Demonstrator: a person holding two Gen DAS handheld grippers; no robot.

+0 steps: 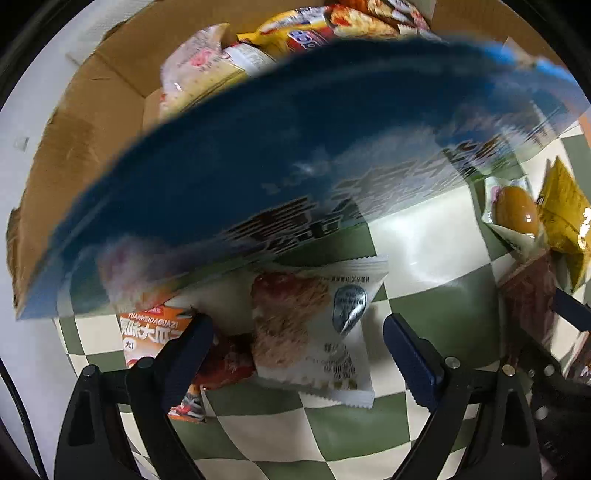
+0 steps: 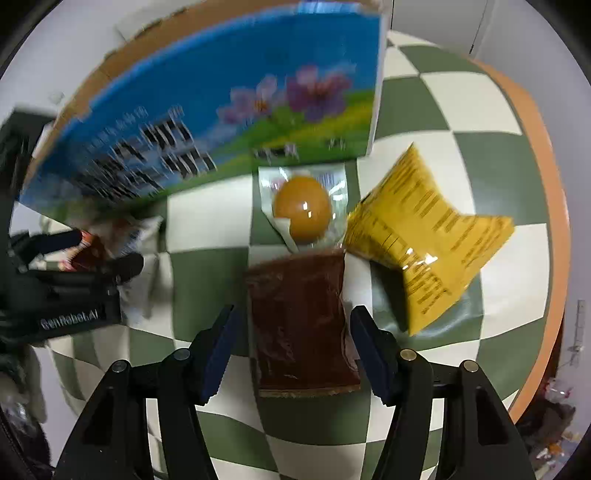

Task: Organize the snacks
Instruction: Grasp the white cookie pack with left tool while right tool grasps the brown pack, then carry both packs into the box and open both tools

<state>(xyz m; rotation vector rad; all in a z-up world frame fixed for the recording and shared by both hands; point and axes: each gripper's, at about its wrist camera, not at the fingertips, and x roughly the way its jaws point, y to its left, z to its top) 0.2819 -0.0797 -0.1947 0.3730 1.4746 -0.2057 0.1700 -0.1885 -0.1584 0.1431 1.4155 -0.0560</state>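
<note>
1. The left hand-held gripper [image 1: 299, 354] hangs over the green-and-cream checkered tabletop [image 1: 424, 236] with its jaws spread wide; a white snack packet printed with a meat-floss pastry [image 1: 314, 325] lies between them, and the pads do not visibly press on it.
2. An orange sunflower-seed packet [image 1: 147, 336] lies partly under the white packet, beside the left finger.
3. A cardboard box with a blue printed side [image 1: 295, 147] stands just beyond, blurred; inside it sit a yellow snack bag [image 1: 291, 33] and a pale pink wrapped packet [image 1: 199, 70].
4. The right hand-held gripper [image 2: 291, 354] is likewise wide open, straddling a dark brown flat packet [image 2: 299, 325] that lies on the tabletop; neither pad touches it.
5. Just past the brown packet lies a vacuum-packed braised egg [image 2: 303, 210]; a yellow printed bag [image 2: 424, 240] rests to its right, touching both.
6. The box's blue side carries a meadow and purple flowers in the right wrist view.
</note>
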